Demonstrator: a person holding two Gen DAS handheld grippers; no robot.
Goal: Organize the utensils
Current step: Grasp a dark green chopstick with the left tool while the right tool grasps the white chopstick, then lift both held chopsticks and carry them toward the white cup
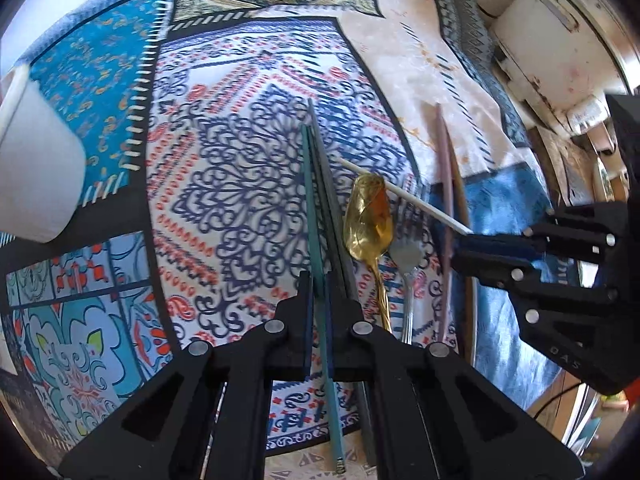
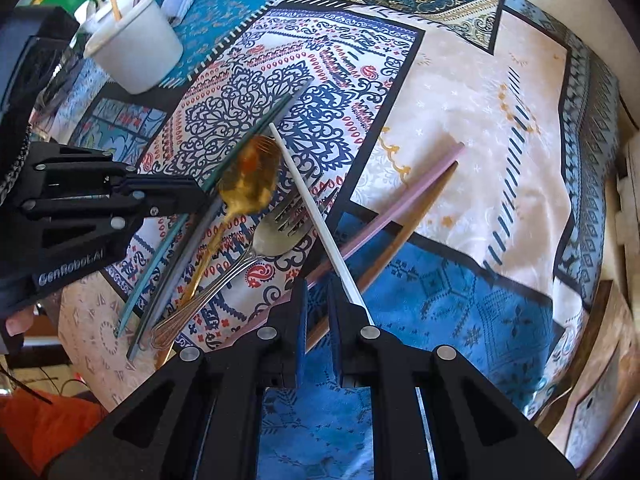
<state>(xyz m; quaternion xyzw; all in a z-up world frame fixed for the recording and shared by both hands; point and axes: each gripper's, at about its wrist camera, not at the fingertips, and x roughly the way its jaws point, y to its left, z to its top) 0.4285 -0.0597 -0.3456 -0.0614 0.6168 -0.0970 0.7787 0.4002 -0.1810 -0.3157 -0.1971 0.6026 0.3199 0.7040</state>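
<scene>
My left gripper [image 1: 326, 304] points down at the patterned cloth and is shut on a teal chopstick [image 1: 310, 200]. A grey chopstick [image 1: 326, 184] lies right beside it, passing under the right finger. In the right wrist view my right gripper [image 2: 318, 284] is shut on the near end of a white chopstick [image 2: 304, 200], which slants across a silver fork [image 2: 276, 236] and past a gold spoon [image 2: 250, 184]. In the left wrist view the right gripper [image 1: 460, 246] enters from the right with that white chopstick [image 1: 400, 194] in its tips.
A pink chopstick [image 2: 400, 196] and a brown one [image 2: 420, 200] lie together right of the fork. A white cup [image 2: 136, 48] holding sticks stands at the far left. The tablecloth [image 2: 480, 120] drops over the table edge on the right. A white appliance [image 1: 560, 40] is behind.
</scene>
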